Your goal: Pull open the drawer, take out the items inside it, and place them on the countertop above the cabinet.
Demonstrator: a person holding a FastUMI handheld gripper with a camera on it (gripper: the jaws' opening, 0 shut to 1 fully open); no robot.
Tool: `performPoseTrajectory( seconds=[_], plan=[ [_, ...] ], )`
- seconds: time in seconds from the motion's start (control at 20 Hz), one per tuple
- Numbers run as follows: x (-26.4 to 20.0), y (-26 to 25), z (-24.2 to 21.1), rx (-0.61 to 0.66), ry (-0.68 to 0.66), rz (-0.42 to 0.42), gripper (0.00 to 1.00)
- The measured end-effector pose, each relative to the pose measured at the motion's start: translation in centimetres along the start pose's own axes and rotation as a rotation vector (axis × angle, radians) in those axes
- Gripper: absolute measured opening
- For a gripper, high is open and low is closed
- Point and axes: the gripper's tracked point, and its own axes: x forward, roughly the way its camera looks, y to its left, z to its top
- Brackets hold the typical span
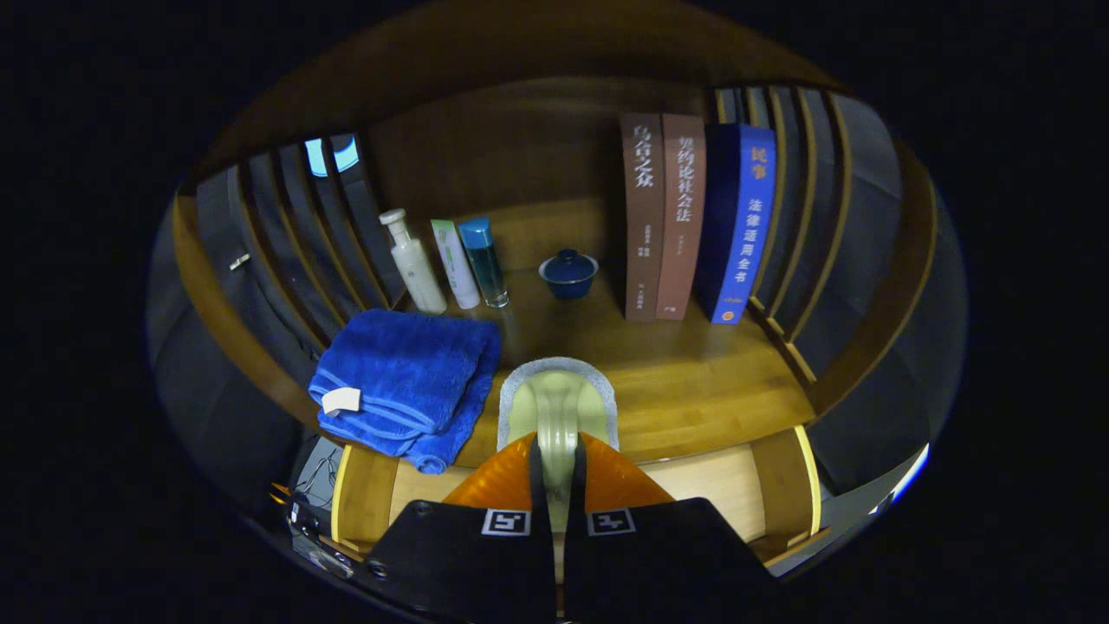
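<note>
Your gripper [554,481] is closed on the handle of a pale green scrubbing brush [555,406]. Both fingers press on the narrow handle, and the rounded head with its grey bristle rim stands out ahead of them. The brush hangs over the front edge of the wooden countertop [693,381], with the open drawer [784,490] below and behind it, so it is out of the drawer and not yet set down.

The brush looks light and stiff, likely hard plastic. It should not sag or crush, but the smooth handle could twist between the fingers if you tip it. Your hold sits close behind the head, which should keep it from swinging. The bristle rim is soft, so it should land quietly and may rock a little.

A folded blue towel [403,377] lies just to the left on the countertop. The bare wood ahead looks like the better landing place, well short of the small blue lidded cup [568,273].
</note>
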Motion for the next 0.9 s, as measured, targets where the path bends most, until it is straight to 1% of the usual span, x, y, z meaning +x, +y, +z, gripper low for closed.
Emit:
performPoseTrajectory(
  seconds=[0.15, 0.35, 0.4, 0.5, 0.6, 0.65, 0.75, 0.9],
  plan=[
    [3.1, 0.7, 0.8, -0.002, 0.043, 0.015, 0.09],
    [6.2, 0.7, 1.8, 0.018, 0.076, 0.003, 0.09],
    [7.1, 0.7, 2.0, 0.019, 0.08, 0.0, 0.11],
    [7.6, 0.9, 2.9, 0.005, 0.081, -0.003, 0.11],
    [8.2, 1.0, 3.1, -0.002, 0.091, 0.0, 0.16],
    [8.5, 1.2, 3.0, 0.003, 0.092, 0.007, 0.17],
    [8.5, 1.5, 2.9, 0.008, 0.092, 0.022, 0.24],
    [8.3, 1.0, 2.6, 0.008, 0.078, 0.008, 0.62]
  ],
)
